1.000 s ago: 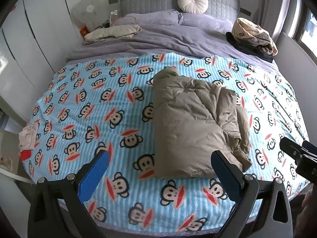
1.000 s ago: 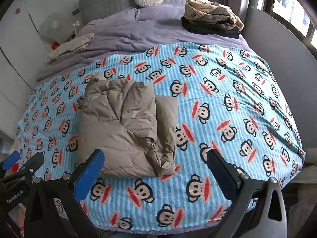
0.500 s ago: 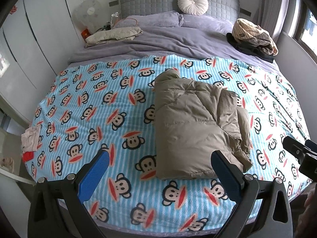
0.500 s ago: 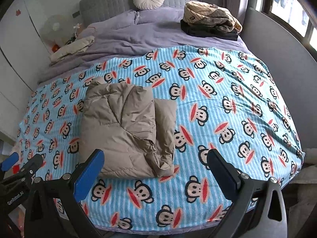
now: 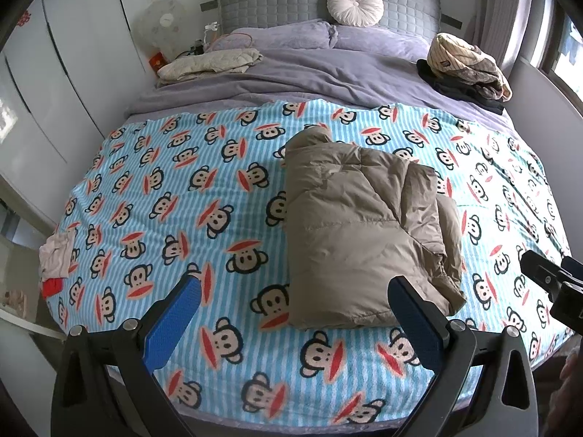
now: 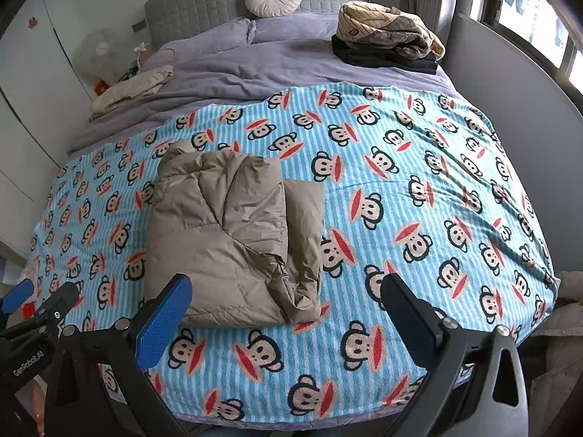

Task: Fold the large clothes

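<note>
The fingers (image 5: 182, 313) of the left gripper (image 5: 295, 313) stand wide apart at the bottom of the left wrist view, blue pads facing inward, clamped on nothing and held above the near edge of the bed. Between and beyond them, right of centre in the frame, lies the folded beige puffer jacket (image 5: 360, 225), a bulky rectangular bundle resting on the blue striped monkey-print blanket (image 5: 175, 196). The right finger's tip overlaps the jacket's near right corner in the picture; I cannot tell whether it touches. At the right edge the right gripper (image 5: 546, 276) pokes in, dark and only partly seen. At the top, a round cream cushion (image 5: 355, 3) leans on the grey headboard (image 5: 277, 3), and a pile of clothes (image 5: 470, 65) sits on the purple duvet (image 5: 328, 76) in the upper right.

In the right wrist view the right gripper (image 6: 286, 309) also has its fingers (image 6: 165, 317) spread wide at the bottom, gripping nothing. The jacket (image 6: 233, 236) lies left of centre on the blanket (image 6: 419, 189), its looser folded edge toward the right. The left gripper (image 6: 40, 302) shows at the lower left edge. The clothes pile (image 6: 386, 40) sits top centre-right, beside a window (image 6: 528, 7).
</note>
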`<state>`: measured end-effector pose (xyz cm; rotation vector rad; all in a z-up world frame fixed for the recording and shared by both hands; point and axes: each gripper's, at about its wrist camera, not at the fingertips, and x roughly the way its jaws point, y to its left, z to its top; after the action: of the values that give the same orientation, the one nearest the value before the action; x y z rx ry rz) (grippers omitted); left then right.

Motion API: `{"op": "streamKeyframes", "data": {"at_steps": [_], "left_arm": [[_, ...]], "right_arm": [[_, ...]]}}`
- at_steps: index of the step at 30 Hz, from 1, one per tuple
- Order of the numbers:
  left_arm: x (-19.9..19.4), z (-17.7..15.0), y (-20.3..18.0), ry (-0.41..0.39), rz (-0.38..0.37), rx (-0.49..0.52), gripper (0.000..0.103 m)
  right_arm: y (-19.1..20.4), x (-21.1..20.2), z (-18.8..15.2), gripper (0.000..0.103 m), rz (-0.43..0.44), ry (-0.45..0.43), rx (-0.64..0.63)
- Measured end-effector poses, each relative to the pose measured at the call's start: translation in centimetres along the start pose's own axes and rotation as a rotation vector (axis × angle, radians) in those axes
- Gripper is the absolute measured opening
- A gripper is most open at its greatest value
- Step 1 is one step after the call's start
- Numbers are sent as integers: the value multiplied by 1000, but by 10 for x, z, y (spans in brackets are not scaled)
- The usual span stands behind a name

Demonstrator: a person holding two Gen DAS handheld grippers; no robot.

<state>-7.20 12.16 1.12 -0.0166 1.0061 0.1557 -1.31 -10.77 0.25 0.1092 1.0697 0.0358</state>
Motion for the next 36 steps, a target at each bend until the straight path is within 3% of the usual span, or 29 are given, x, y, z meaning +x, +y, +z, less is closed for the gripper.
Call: {"op": "streamKeyframes", "data": {"at_steps": [36], "left_arm": [[3,0,6,2,4,11,102]], "right_arm": [[-1,0,0,103,1,2,-2]]}}
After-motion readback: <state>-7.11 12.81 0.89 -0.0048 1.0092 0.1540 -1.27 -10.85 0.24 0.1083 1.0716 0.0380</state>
